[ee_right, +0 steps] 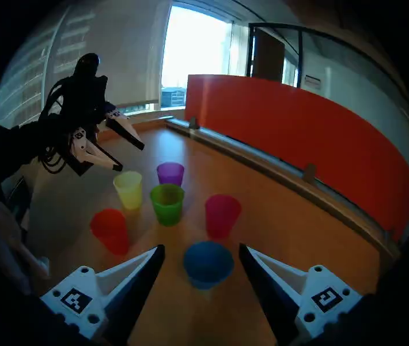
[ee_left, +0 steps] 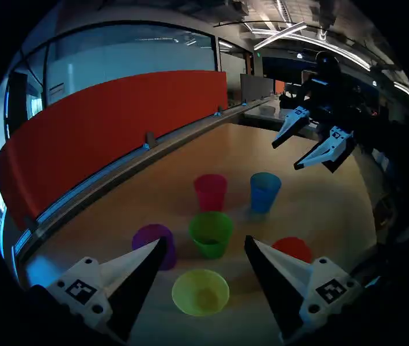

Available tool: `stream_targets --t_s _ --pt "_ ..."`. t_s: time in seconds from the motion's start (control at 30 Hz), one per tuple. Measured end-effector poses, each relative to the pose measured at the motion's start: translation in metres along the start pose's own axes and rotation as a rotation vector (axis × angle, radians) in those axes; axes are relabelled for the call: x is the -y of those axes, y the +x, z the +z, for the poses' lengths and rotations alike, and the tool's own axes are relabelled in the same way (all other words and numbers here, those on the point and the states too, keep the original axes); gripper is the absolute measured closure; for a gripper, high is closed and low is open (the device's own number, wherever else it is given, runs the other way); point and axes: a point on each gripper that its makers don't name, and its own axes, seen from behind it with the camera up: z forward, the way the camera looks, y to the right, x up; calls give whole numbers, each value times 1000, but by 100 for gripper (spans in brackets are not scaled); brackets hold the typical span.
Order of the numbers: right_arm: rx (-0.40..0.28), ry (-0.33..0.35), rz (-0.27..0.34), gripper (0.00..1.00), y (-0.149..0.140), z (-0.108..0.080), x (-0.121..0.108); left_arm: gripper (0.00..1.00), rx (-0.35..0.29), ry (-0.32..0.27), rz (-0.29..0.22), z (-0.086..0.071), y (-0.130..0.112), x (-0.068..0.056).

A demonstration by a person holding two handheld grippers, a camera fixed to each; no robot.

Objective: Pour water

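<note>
Six plastic cups stand clustered on the wooden surface [ee_left: 319, 202].

- **Left tool [ee_left: 204, 238]:** I hold it spread wide and empty. The yellow cup [ee_left: 200, 292] is nearest, between its fingers, with the green cup [ee_left: 211, 233] just behind. The purple cup [ee_left: 154, 237] and red cup [ee_left: 292, 248] flank them.
- **Right tool [ee_right: 200, 246]:** also wide and empty, facing from the opposite side. The blue cup [ee_right: 207, 263] is nearest, with the pink cup [ee_right: 222, 214] beyond.
- **Orange partition [ee_left: 118, 127]:** borders one edge of the surface.

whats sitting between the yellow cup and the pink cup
The green cup stands between the yellow cup and the pink cup; the left gripper view shows the three in a line.
</note>
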Motion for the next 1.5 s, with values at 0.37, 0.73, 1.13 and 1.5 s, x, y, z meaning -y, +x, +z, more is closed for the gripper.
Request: stream_targets --t_s 0.37,0.73,1.13,1.5 --pt "28 9 6 0 -19 19 -5 0 54 -14 1 22 -16 3" --pt "48 12 13 0 -33 28 -9 0 108 -30 -1 42 -30 -3" --pt "78 18 9 0 -48 37 -6 0 157 -25 -1 59 -40 -5" --pt "98 11 19 0 -60 45 -10 0 177 -19 -8 72 -45 -5"
